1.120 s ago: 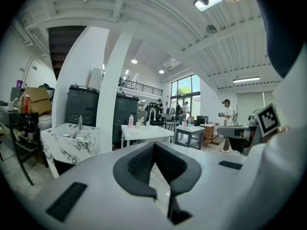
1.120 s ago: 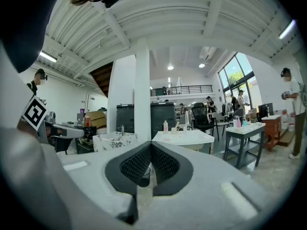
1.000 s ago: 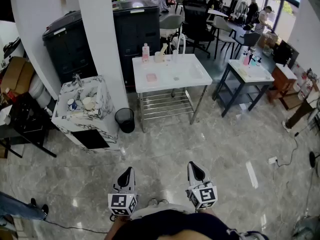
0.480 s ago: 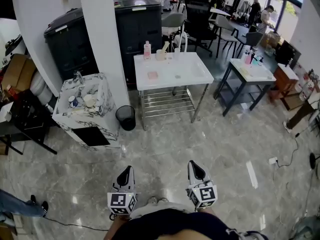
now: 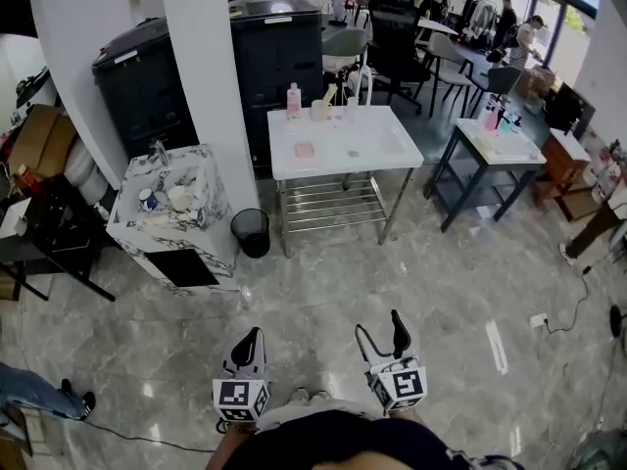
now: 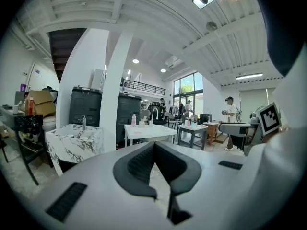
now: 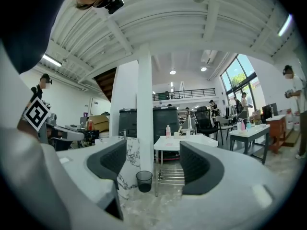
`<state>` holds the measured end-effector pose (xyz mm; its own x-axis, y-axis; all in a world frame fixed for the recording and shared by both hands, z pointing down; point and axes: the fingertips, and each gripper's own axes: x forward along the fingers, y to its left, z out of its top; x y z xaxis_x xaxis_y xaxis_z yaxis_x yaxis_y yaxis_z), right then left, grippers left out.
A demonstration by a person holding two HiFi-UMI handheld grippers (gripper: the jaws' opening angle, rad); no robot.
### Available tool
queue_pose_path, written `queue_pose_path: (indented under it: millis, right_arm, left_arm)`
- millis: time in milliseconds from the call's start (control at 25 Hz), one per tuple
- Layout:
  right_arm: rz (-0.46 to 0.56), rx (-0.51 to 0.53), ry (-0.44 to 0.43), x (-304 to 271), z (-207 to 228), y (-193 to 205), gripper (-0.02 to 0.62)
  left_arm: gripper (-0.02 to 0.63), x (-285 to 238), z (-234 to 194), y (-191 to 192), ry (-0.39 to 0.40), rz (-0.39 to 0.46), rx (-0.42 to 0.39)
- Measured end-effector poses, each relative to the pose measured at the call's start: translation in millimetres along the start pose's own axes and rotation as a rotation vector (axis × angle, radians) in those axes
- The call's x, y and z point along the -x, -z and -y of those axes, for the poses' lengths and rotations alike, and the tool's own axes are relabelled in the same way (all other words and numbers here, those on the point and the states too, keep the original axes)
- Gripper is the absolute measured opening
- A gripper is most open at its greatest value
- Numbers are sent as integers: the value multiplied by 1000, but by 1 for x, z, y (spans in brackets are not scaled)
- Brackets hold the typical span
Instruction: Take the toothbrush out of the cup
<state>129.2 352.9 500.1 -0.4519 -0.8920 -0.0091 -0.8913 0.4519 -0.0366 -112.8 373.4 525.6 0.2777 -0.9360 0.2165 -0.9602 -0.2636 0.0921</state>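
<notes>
Two grippers sit at the bottom of the head view, above grey marble floor. I log the left gripper (image 5: 252,335) with fingers together and the right gripper (image 5: 378,325) with fingers spread. The white table (image 5: 377,147) stands well away from both, across open floor. On its far edge I note a pink bottle (image 5: 294,100) and, near it, the cup (image 5: 318,112). A slim thing leans out of the cup; the toothbrush is too small for me to confirm.

Left gripper view: the pads meet at the tips, with nothing between them. The table is far ahead.

Right gripper view: the jaws are opening, pads well apart, nothing held. Through the gap I see a black bin (image 7: 144,180) on the floor, with the table behind it.
</notes>
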Motion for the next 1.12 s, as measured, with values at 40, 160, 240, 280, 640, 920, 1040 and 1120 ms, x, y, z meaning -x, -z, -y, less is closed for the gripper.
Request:
queue_pose_path:
  millis: [40, 160, 240, 280, 640, 920, 1040, 1120]
  right_arm:
    - [-1, 6, 18, 1, 3, -1, 343]
    - [-22, 9, 47, 2, 11, -1, 395]
    - [-18, 15, 43, 0, 15, -4, 403]
    - [-15, 16, 41, -1, 16, -5, 403]
    - [3, 32, -7, -2, 30, -4, 403]
    - [1, 30, -33, -15, 36, 0, 403]
    - [14, 36, -41, -29, 36, -5, 403]
    - [12, 33, -41, -37, 38, -5, 403]
  left_arm:
    - [3, -1, 1, -1, -1, 3, -4]
    - [3, -4, 6, -1, 1, 7, -6]
    - [3, -7, 9, -3, 2, 6, -8]
    - [3, -8, 10, -4, 3, 6, -10]
    - [3, -23, 24, -5, -12, 19, -15]
    - [3, -39, 35, -2, 7, 12, -20]
    - [3, -49, 25, 0, -3, 1, 11]
    - [3, -55, 19, 1, -13, -1, 13]
